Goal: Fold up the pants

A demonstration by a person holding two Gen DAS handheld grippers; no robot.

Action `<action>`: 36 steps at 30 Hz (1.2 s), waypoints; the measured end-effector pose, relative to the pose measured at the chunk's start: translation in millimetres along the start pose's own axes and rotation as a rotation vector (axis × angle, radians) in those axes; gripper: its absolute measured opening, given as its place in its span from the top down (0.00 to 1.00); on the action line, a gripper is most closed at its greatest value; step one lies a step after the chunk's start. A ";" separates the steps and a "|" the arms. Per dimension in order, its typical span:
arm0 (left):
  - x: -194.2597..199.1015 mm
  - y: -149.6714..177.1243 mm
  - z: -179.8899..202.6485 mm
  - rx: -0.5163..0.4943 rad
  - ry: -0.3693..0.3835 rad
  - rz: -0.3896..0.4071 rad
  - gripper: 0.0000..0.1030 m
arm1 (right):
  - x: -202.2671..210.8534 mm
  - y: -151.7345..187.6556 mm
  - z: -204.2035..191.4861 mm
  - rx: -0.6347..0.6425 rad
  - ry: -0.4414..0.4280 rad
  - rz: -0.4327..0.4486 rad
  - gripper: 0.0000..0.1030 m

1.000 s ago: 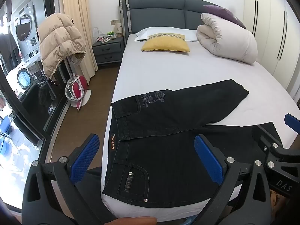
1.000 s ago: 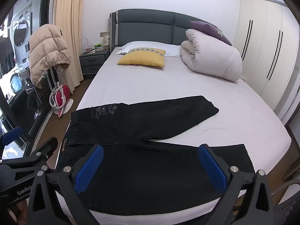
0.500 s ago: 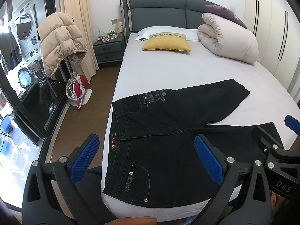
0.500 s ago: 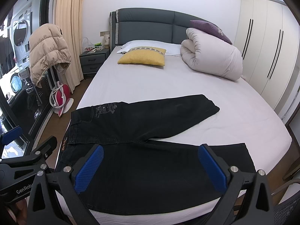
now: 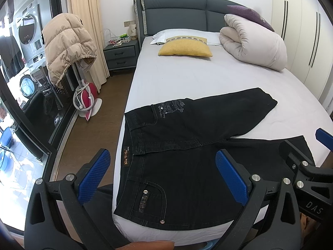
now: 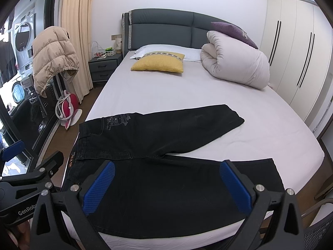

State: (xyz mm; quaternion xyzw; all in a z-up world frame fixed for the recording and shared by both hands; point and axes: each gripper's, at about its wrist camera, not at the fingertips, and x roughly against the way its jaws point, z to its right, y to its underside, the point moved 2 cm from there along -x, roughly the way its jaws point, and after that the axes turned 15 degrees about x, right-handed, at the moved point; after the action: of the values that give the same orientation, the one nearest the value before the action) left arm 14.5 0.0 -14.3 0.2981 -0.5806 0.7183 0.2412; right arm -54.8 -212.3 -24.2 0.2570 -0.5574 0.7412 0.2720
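Black pants (image 5: 187, 150) are lying flat near the foot of the bed (image 5: 187, 79), waistband sitting at the bed's left edge with the tan label (image 5: 126, 157) showing. One leg is running along the foot edge toward the right; the other is angling up and away, its cuff (image 6: 237, 114) ending mid-mattress. Grey embroidery (image 5: 170, 107) is showing near the far hip, studded pocket (image 5: 145, 198) near the front corner. Legs are spreading in a V, touching only at the crotch.

Left gripper (image 5: 164, 179) is hovering over the waist end, blue fingers wide apart, holding nothing. Right gripper (image 6: 166, 187) is hovering over the near leg, fingers likewise spread and empty.

Plenty of bare sheet is lying beyond the pants. Yellow pillow (image 6: 159, 62) and rolled duvet (image 6: 237, 66) are sitting well apart at the headboard end. Wood floor (image 5: 89, 129) is running along the left edge.

Wire basket (image 5: 122, 38) on the nightstand (image 5: 121, 55) is holding small items, too small to tell.
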 end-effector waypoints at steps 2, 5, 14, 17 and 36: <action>0.0 0.0 0.0 0.000 0.000 0.000 0.00 | 0.1 0.1 0.2 -0.001 -0.001 -0.001 0.00; 0.0 0.0 0.0 0.000 0.000 -0.001 0.00 | 0.0 0.2 0.3 -0.001 -0.001 0.000 0.00; -0.1 0.0 0.0 0.000 0.000 -0.002 0.00 | -0.1 0.8 0.5 -0.003 -0.002 -0.002 0.00; -3.7 5.8 -9.0 0.000 0.001 -0.004 0.00 | -0.4 1.1 0.5 -0.003 -0.003 -0.003 0.00; -23.8 21.2 -20.5 0.008 -0.006 -0.024 0.00 | -5.2 0.1 -4.6 -0.005 -0.014 -0.012 0.00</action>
State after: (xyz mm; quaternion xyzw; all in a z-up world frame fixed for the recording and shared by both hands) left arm 13.6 15.5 -48.8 0.3083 -0.5747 0.7168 0.2469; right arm -51.4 -208.5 -29.0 0.2648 -0.5596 0.7364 0.2729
